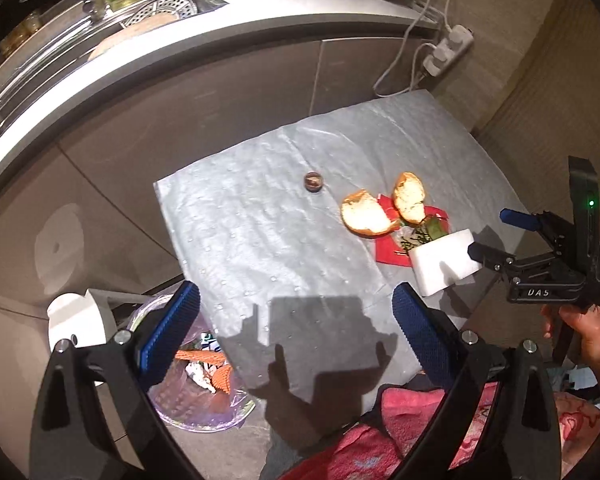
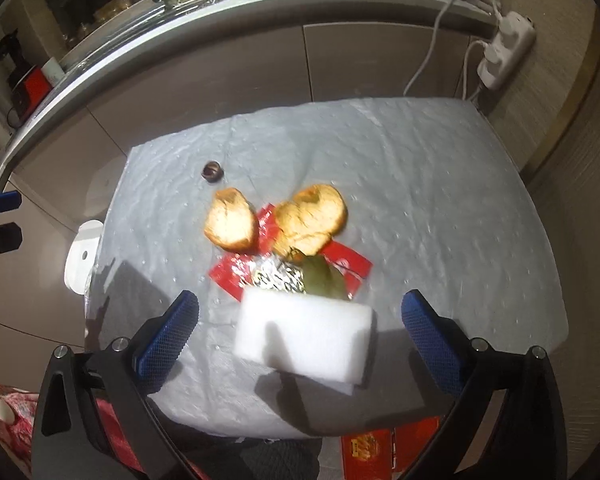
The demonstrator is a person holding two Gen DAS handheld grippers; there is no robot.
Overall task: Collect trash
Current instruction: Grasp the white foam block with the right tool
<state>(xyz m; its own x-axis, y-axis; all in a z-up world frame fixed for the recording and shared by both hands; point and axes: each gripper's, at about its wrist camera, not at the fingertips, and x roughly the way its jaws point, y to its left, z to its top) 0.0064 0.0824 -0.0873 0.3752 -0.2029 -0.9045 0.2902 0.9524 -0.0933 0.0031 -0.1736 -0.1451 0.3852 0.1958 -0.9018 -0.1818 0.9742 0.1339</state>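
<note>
- The white foam block [image 2: 306, 344] lies on the sheet-covered table [image 2: 460, 200], straight ahead between the spread fingers of the right gripper [image 2: 300, 344], its long axis running across the gap.
- The right gripper is nearer and holds nothing.
- The left gripper [image 1: 296, 332], also spread wide and empty, hangs beside the trash bag [image 1: 204, 384].
- Just behind the block: green leaf [image 2: 324, 276], red wrapper [image 2: 236, 276], two bread pieces [image 2: 232, 220]; a small brown nut [image 2: 212, 171] sits apart.

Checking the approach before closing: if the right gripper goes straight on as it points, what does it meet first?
Most likely the white foam block, lying between the right gripper's open fingers; depth is uncertain.
</note>
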